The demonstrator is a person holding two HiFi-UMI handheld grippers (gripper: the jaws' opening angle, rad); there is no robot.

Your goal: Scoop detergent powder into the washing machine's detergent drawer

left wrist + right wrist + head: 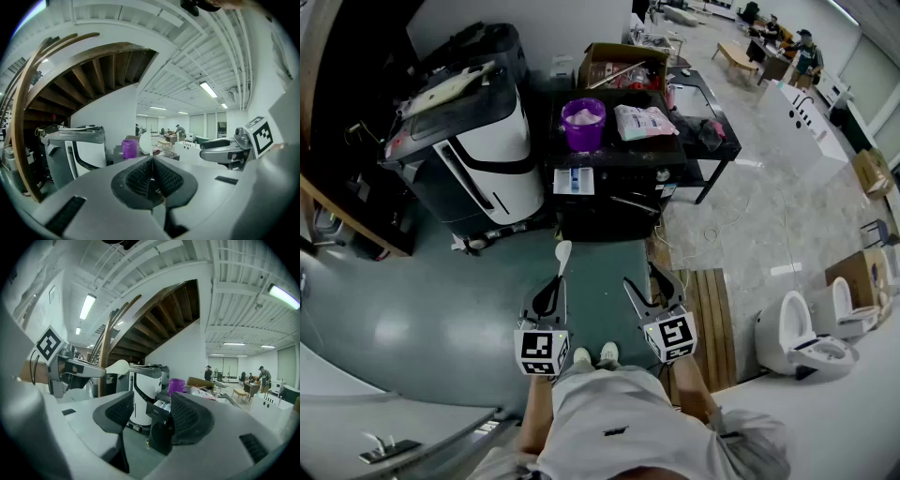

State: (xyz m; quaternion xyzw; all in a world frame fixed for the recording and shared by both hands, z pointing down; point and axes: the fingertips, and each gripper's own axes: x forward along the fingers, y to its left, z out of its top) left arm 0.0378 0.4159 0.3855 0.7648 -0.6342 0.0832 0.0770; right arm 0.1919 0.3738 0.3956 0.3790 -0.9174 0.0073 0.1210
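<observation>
While left fingers [137, 179] clamp spoon [146, 143], seemingly empty

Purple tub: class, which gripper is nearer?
Left. The left gripper, shut on a white spoon, is short of the purple tub, nearly in line; the right gripper, open, is offset further right.

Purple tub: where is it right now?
Head view, upper centre: the purple tub stands on the black table, just left of a white bag.
</observation>
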